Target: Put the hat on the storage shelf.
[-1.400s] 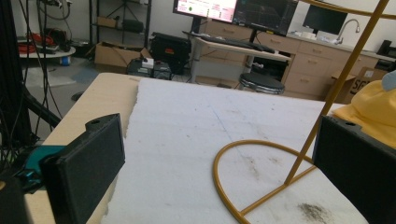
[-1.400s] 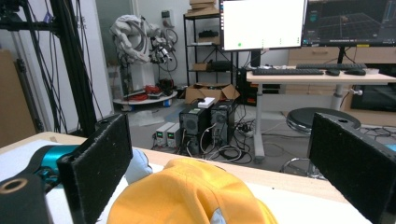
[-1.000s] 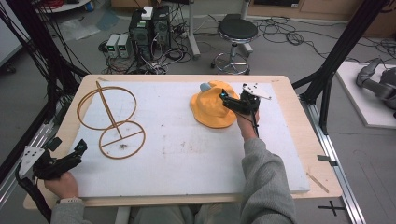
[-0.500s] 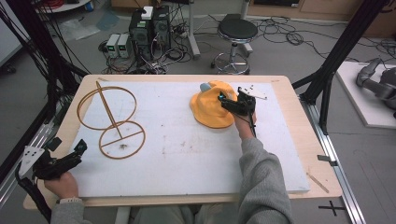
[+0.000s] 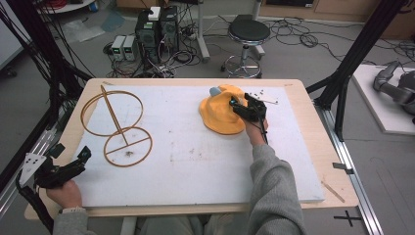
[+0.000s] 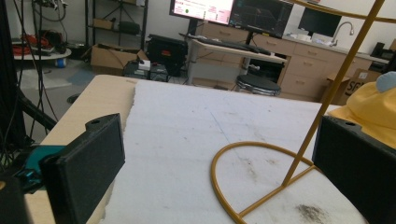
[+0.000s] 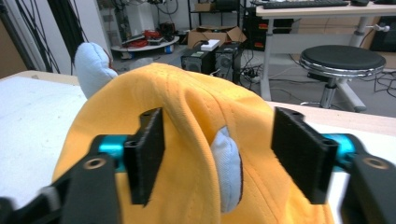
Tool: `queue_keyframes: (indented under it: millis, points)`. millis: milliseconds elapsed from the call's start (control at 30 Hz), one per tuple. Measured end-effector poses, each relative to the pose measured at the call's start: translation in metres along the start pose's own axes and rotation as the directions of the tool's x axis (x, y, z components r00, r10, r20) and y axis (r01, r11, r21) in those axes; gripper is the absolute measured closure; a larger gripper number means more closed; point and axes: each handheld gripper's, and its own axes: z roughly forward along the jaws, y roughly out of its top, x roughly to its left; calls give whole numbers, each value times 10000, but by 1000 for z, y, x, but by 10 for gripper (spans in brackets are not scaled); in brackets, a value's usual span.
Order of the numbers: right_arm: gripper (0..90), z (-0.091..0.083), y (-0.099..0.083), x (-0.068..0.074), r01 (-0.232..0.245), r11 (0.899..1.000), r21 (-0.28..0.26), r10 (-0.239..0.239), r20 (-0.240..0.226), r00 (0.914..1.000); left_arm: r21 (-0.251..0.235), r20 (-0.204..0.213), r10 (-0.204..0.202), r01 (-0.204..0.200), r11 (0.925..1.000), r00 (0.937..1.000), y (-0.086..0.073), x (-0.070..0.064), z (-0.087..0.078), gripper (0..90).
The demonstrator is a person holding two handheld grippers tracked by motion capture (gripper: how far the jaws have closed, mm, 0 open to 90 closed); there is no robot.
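Note:
A yellow cap with light blue patches lies on the white board, right of centre and toward the back. My right gripper rests on the cap's right side. In the right gripper view its gripper is open, the jaws straddling a ridge of the cap and a light blue patch. A gold wire stand with two rings stands at the left. My left gripper hovers open at the board's front-left corner, and in its own view the gripper faces the stand's base ring.
Small dark bits and a thin strip lie behind the cap near the board's back edge. A wooden stick lies on the bare table at the front right. A stool and computer boxes stand on the floor beyond the table.
My right gripper has slid left and forward onto the cap, so its jaws now straddle the crown. The left gripper has stayed put.

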Motion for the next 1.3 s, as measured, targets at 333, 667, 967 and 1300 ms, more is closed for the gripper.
queue_keyframes:
  millis: [333,667,967,1300]
  points:
    - [658,1,0,1,-156,9998,146,161,-320,9994,-69,16,5,-5,10000,10000,0,0,-1,27]
    - [843,-6,7,2,-53,9998,-192,46,-330,9994,-82,-9,15,-15,10000,10000,0,0,-1,27]
    - [845,-26,25,4,-415,9863,-1597,385,-216,9990,-100,-6,9,-9,9999,10000,0,0,-1,27]
    - [848,-51,46,7,-633,9587,-2771,587,-249,9980,-136,5,31,-31,9999,10000,1,-1,-2,27]
